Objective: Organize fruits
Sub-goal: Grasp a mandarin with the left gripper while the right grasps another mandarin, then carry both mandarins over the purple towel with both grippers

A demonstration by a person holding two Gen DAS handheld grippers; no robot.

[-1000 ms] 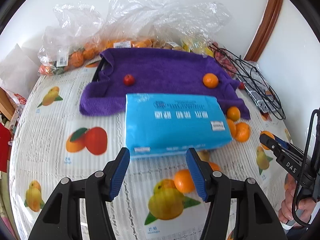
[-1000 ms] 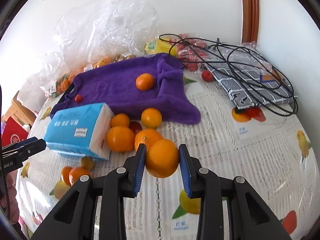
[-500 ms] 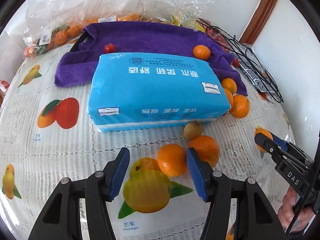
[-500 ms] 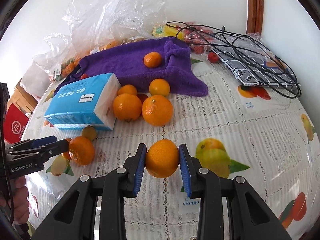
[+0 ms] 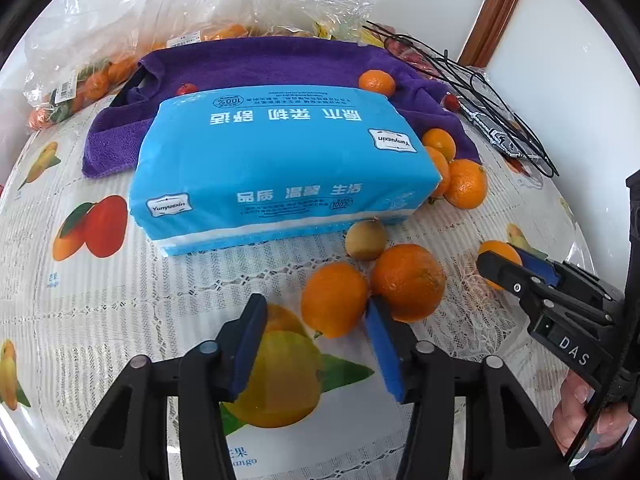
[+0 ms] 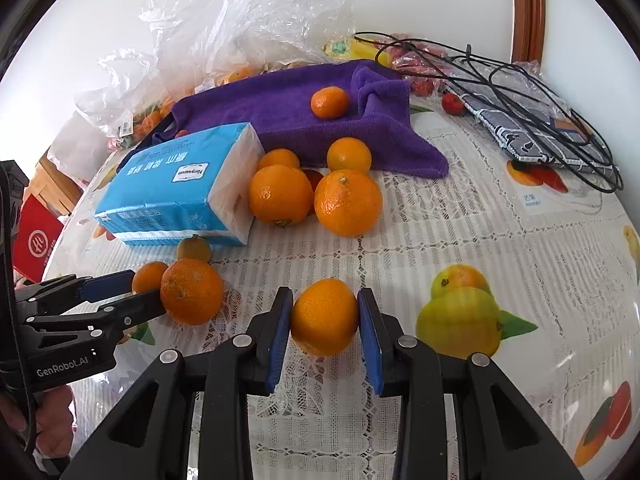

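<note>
In the left wrist view my left gripper is low over the tablecloth. Its jaws are closing around a small orange. The right pad touches the fruit, but the left pad is still a gap away. A bigger orange lies just outside the right finger, and a brownish fruit lies behind it. My right gripper is shut on another orange just above the cloth. The right wrist view also shows the left gripper at the left edge, with the small orange between its fingers.
A blue tissue pack lies mid-table, with several oranges at its end. Behind it is a purple towel carrying one orange. Plastic bags of fruit stand at the back. Black cables and a patterned pouch lie far right.
My left gripper dropped toward the two oranges in front of the tissue pack, and its jaws narrowed. My right gripper carried its orange down and nearer, away from the cluster.
</note>
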